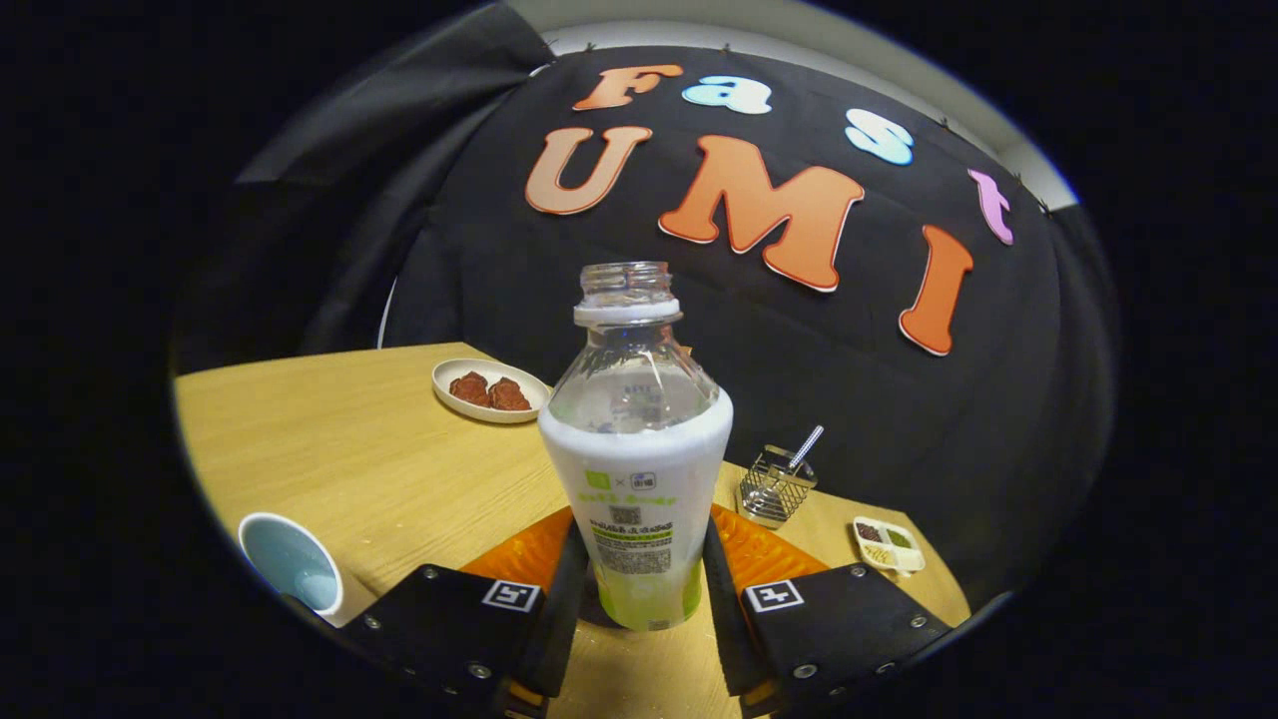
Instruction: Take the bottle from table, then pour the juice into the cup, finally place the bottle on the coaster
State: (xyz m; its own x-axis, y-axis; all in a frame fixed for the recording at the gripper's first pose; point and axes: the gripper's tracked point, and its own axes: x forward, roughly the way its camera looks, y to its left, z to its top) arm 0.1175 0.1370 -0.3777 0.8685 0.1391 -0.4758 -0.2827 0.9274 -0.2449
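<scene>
over the wooden table [399, 469], the gripper [639, 589] fingers clamp the uncapped bottle [636, 469] upright between them.

Demo booth, black cloth wall [479, 250], wood table [379, 449]

gripper [639, 609] level, fingers [559, 599] seemingly pressed on both bottle [636, 479] sides

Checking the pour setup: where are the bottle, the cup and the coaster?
bottle [636, 479]: gripper view, on its label, between the tongs.
cup [290, 564]: gripper view, on its inside wall.
coaster [764, 554]: gripper view, on the part beside the bottle.
</scene>
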